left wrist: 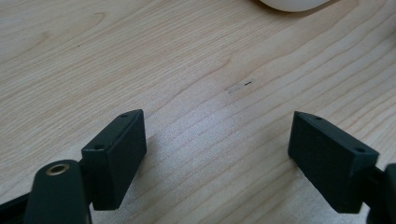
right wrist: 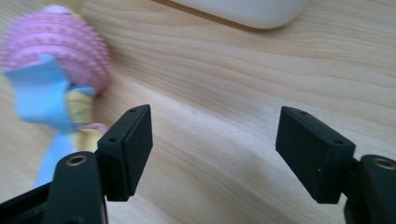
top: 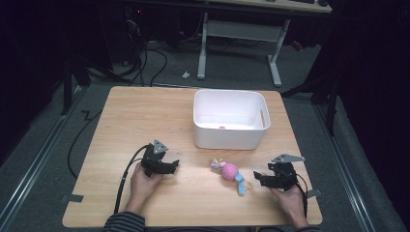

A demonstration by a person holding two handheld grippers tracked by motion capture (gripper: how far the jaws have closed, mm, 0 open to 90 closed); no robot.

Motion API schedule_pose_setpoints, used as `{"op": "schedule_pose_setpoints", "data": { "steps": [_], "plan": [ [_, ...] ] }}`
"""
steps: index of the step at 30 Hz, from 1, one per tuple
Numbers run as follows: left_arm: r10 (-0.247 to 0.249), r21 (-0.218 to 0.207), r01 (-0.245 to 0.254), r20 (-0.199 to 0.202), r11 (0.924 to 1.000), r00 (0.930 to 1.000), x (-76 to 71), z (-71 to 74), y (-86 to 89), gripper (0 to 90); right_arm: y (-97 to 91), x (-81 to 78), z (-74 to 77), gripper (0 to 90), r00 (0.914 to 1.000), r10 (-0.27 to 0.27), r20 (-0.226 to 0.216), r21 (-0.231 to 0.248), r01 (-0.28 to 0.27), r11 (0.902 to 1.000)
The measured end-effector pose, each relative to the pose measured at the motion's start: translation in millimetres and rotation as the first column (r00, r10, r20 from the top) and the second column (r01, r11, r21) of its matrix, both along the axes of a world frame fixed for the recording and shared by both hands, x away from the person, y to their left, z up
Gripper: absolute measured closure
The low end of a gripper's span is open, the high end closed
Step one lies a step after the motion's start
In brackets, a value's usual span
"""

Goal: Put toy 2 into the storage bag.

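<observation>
Right gripper (right wrist: 212, 154) released, jaws parted beside, not around, pink-and-blue rope toy (top: 231, 173) near desk's (top: 145, 116) front edge; risks nudging toy away, missing white bin (top: 230, 119).

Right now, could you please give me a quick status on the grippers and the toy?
Left gripper open, empty. Right gripper open, beside pink toy, not gripping. White bin behind; path clear.

One white bin (top: 231, 140), one pink-and-blue rope toy (top: 231, 173), one small pink item (top: 222, 127) inside the bin, two grippers.
</observation>
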State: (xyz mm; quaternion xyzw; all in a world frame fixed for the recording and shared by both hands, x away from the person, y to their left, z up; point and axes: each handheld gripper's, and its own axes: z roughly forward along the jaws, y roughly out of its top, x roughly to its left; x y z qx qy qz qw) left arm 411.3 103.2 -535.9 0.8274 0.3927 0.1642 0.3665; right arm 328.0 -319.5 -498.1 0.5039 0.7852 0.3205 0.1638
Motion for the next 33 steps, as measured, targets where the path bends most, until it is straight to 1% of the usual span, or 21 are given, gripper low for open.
{"op": "schedule_pose_setpoints", "data": {
  "steps": [3,7,11,13,15,16,21,23,25,26,30,33],
  "plan": [
    [0.0,0.0,0.0,0.0,1.0,1.0,-0.1,0.0,0.0,19.5,6.4,-3.8,2.6,34.0,0.9993,0.032,0.019,0.024,-0.033,0.9992],
    [0.0,0.0,0.0,0.0,1.0,1.0,-0.2,0.0,0.0,19.4,15.6,-7.5,7.9,34.6,0.9976,0.055,0.042,0.031,-0.056,0.9979],
    [0.0,0.0,0.0,0.0,1.0,1.0,-0.2,0.0,0.0,19.4,25.1,-9.0,13.4,34.1,0.9946,0.085,0.06,0.023,-0.087,0.996],
    [0.0,0.0,0.0,0.0,1.0,1.0,-0.2,0.0,0.0,19.4,29.6,-9.3,15.8,33.4,0.9945,0.09,0.054,0.016,-0.09,0.9958],
    [0.0,0.0,0.0,0.0,1.0,1.0,-0.2,0.0,-0.1,19.4,34.2,-9.1,17.9,32.9,0.9931,0.104,0.054,-0.003,-0.104,0.9945],
    [0.0,0.0,0.0,0.001,1.0,1.0,-0.2,0.0,-0.1,19.4,37.1,-9.5,19.1,32.6,0.9923,0.112,0.053,-0.005,-0.112,0.9937],
    [0.0,0.002,0.0,-0.001,1.0,1.0,-0.3,0.0,-0.1,19.4,51.5,-8.4,25.6,31.8,0.9856,0.155,0.067,-0.008,-0.155,0.9878],
    [0.001,0.002,-0.001,0.002,1.0,1.0,-0.3,-0.1,-0.2,19.4,58.0,-6.6,27.1,31.7,0.9829,0.174,0.061,-0.008,-0.174,0.9848],
    [0.0,0.002,0.0,-0.001,1.0,1.0,-0.3,0.0,-0.1,19.4,64.2,-3.6,27.1,31.2,0.9792,0.194,0.06,-0.021,-0.193,0.981],
    [0.0,0.002,0.0,-0.001,1.0,1.0,-0.3,0.0,-0.1,19.4,67.4,-2.4,26.8,30.8,0.9787,0.199,0.05,-0.025,-0.198,0.9799],
    [0.0,0.002,0.0,-0.001,1.0,1.0,-0.3,0.0,-0.1,19.4,78.1,3.5,24.0,29.6,0.974,0.224,0.034,-0.047,-0.222,0.9738],
    [0.0,-0.001,0.0,-0.001,1.0,1.0,-0.1,0.0,0.2,19.5,84.5,7.8,21.0,29.4,0.9711,0.238,0.01,-0.043,-0.238,0.9704]
  ]
}}
